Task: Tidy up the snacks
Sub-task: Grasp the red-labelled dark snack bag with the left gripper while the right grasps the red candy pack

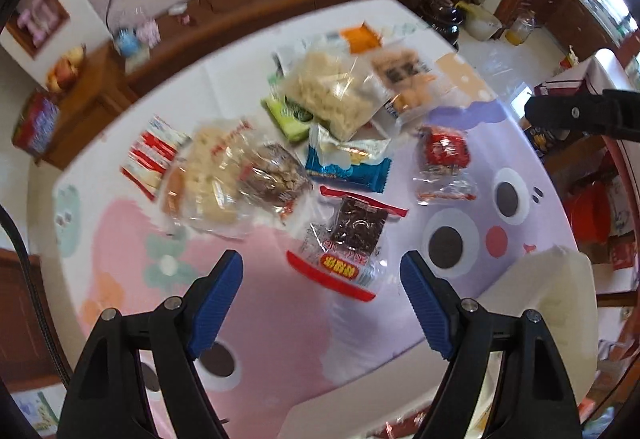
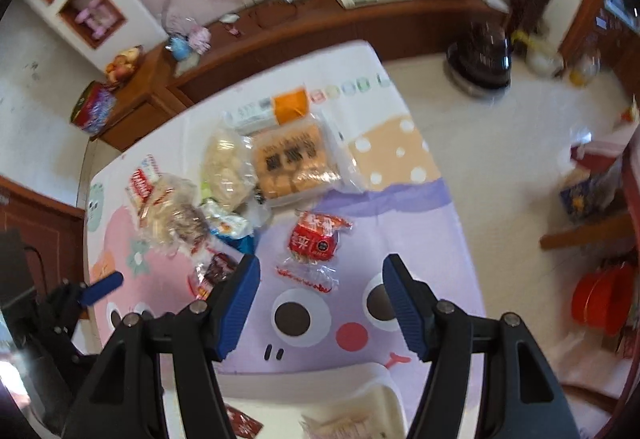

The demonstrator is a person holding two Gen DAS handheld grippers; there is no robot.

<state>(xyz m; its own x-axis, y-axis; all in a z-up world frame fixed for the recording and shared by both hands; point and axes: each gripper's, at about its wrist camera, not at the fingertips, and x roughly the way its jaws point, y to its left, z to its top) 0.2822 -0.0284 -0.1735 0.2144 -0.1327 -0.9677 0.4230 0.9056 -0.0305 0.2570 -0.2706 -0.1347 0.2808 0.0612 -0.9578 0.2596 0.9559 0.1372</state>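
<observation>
With its 2 blue pads apart and empty, the left gripper (image 1: 322, 275) hangs directly over the dark red-edged snack packet (image 1: 347, 245), whose long axis runs fore-aft between them.

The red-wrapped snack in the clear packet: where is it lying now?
The red-wrapped snack lies alone on the purple part of the tablecloth, right of the main snack pile, just ahead of the open right gripper.
</observation>
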